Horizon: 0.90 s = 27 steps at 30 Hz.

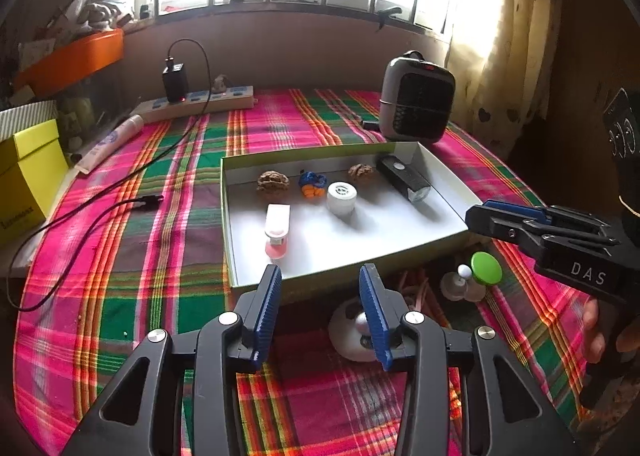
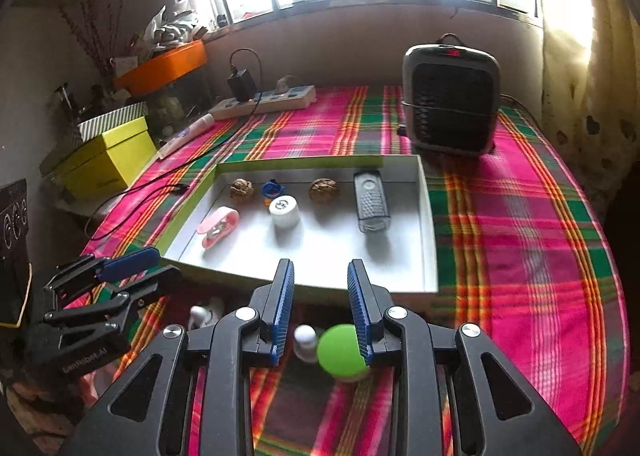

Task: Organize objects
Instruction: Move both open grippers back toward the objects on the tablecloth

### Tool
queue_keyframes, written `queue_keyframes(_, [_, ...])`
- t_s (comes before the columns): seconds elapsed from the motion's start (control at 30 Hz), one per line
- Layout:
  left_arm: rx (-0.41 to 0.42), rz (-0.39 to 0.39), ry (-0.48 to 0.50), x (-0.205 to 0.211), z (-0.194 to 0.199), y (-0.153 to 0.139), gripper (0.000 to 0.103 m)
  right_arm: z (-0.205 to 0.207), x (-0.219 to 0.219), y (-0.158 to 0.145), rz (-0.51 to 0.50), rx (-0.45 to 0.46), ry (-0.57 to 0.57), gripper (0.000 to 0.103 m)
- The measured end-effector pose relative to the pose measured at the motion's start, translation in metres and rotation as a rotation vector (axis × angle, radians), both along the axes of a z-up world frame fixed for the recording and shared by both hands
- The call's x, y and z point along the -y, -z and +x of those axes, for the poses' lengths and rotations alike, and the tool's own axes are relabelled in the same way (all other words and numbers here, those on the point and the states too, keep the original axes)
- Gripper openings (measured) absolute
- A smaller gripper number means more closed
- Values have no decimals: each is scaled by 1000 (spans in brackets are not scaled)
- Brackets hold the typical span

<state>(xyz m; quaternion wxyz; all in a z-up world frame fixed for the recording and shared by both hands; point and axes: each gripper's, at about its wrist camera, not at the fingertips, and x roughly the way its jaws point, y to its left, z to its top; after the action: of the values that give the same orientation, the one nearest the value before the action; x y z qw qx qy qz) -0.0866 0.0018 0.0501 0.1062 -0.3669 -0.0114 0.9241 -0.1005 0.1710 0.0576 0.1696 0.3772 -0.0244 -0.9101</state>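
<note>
A shallow white tray (image 1: 230, 240) with a green rim lies on the plaid cloth. In it are two walnuts (image 1: 273, 181), a blue-and-orange piece (image 1: 313, 184), a white cylinder (image 1: 341, 197), a black torch (image 1: 404, 178) and a pink clip (image 1: 277, 232). In front of the tray lie a white dome with a silver ball (image 1: 352, 336) and a green-capped mushroom piece (image 2: 340, 348). My left gripper (image 1: 320, 296) hangs open above the dome, holding nothing. My right gripper (image 2: 321, 296) hovers over the green cap, its jaws a narrow gap apart and empty.
A grey heater (image 1: 418, 96) stands behind the tray at the right. A power strip (image 1: 200, 100) with a black charger and a trailing cable (image 1: 100, 208) is at the back left. A yellow box (image 1: 28, 172) and a tube (image 1: 112, 140) sit at the left edge.
</note>
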Motion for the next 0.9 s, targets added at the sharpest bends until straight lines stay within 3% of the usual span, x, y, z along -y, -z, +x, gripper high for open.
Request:
queue_keyframes(0.13, [9,14,12,0,3,2,39,9,-7,4,10,0,16,42])
queue_keyframes(0.53, [69,61,83,-9,10,19,41,28,-19,19,-8,22,1,44])
queue_keyframes(0.9, [91,56,93,-15,7,25,42,27,-17,28,5,45,5,46])
